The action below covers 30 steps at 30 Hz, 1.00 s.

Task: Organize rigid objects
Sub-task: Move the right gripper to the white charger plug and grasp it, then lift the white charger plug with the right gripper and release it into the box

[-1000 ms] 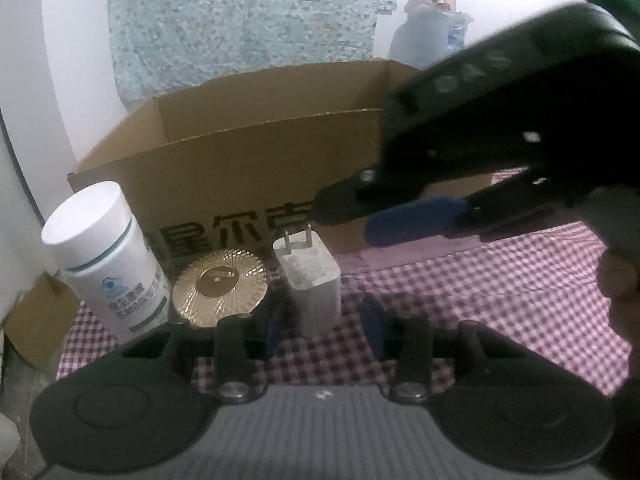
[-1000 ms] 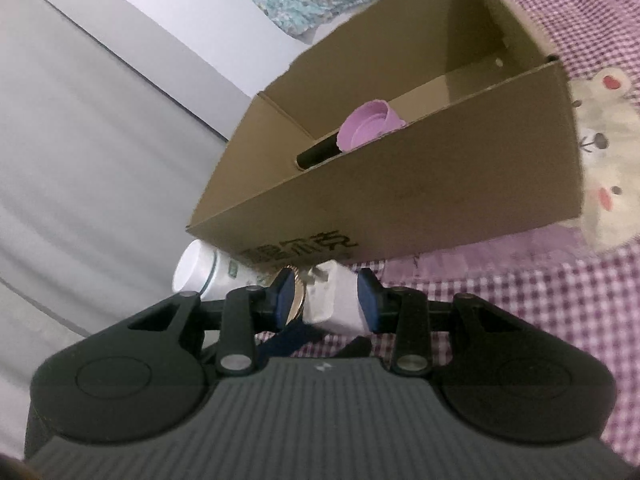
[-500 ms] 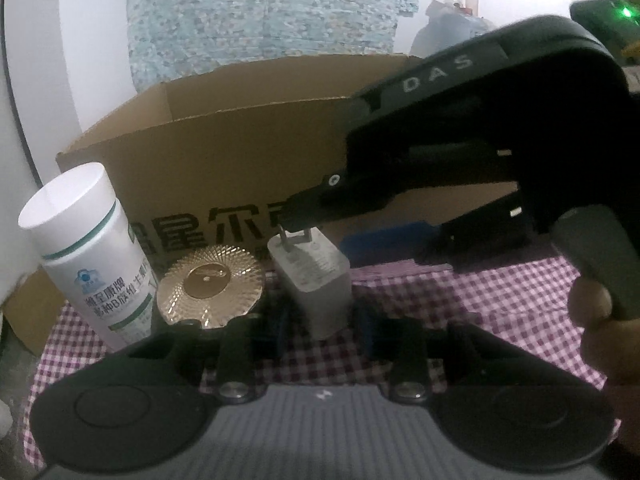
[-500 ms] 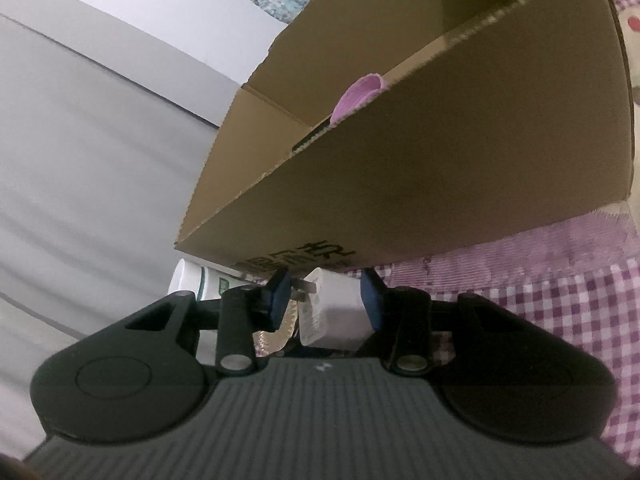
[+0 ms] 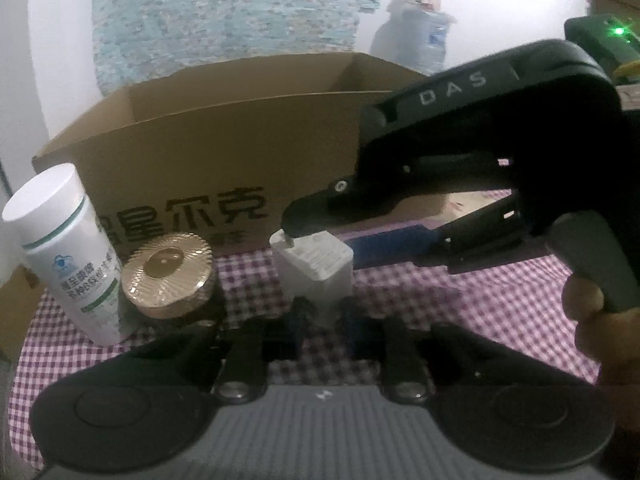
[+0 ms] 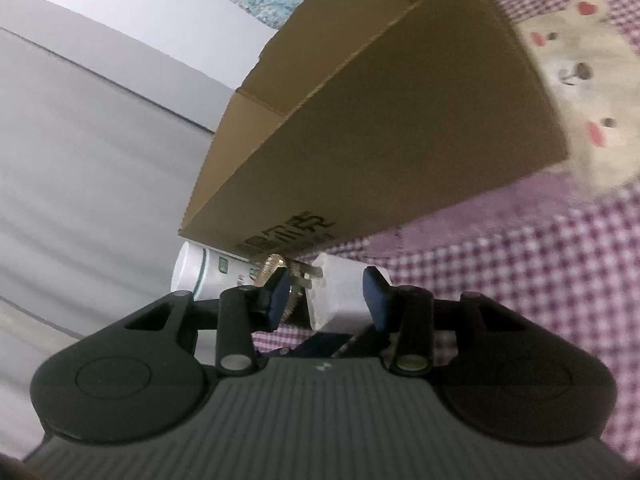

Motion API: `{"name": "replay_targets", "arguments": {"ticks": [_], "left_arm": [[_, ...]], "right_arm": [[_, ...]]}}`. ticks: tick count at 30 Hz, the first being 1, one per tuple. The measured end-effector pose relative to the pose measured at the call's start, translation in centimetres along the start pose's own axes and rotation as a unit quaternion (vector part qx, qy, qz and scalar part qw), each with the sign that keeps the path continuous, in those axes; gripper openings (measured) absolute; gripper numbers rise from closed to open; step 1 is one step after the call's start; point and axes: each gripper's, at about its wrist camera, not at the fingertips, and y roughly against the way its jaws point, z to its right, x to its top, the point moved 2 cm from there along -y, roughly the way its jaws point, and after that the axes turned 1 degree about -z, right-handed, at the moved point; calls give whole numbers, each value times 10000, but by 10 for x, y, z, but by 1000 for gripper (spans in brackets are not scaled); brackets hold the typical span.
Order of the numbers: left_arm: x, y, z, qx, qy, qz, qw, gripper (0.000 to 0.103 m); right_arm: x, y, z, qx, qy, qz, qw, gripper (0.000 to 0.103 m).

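Note:
A white plug adapter (image 5: pixel 316 266) stands on the purple checked cloth in front of the cardboard box (image 5: pixel 224 160). My left gripper (image 5: pixel 322 326) grips its lower part, with a pad on each side. My right gripper (image 6: pixel 326 298) comes in from the right with its jaws open around the adapter (image 6: pixel 340 296); one finger (image 5: pixel 320 210) lies over the prongs, the other (image 5: pixel 396 242) behind the body. A gold round lid (image 5: pixel 168 274) and a white bottle (image 5: pixel 64 248) stand to the left.
The box wall (image 6: pixel 380 128) is close behind the adapter. A bear print (image 6: pixel 580 80) marks the cloth to the right. A water jug (image 5: pixel 416 40) stands beyond the box. A green-lit device (image 5: pixel 608 40) is at the far right.
My right gripper has dropped lower and slid left, so its open fingers now bracket the adapter. The box interior has gone out of the right wrist view. My left gripper still holds the adapter.

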Motion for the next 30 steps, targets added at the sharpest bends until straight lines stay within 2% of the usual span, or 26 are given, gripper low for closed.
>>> {"name": "replay_targets", "arguments": {"ticks": [5, 10, 12, 15, 17, 21, 26, 30], "left_arm": [[-6, 6, 11, -76, -215, 43, 9997, 19], [-2, 6, 16, 96, -396, 170, 9990, 25], [-2, 7, 16, 155, -453, 232, 9986, 40], [3, 4, 15, 267, -578, 315, 9975, 50], [4, -1, 18, 291, -705, 318, 9966, 53], [4, -17, 20, 293, -832, 256, 9958, 53], [10, -28, 14, 192, -673, 199, 9973, 49], [12, -30, 11, 199, -588, 231, 9978, 47]], "right_arm": [[-12, 10, 12, -26, -238, -26, 9997, 41], [-17, 13, 15, -170, -171, 9, 9997, 41], [-17, 17, 11, -258, 5, 47, 9997, 41], [-13, 15, 0, -425, 357, 37, 9985, 45], [-13, 11, -9, -558, 647, -15, 9963, 50], [-11, -2, -24, -874, 1254, -149, 9881, 51], [-10, -16, -34, -1158, 1814, -277, 9762, 51], [-6, -19, -34, -1113, 1900, -330, 9749, 41]]}}
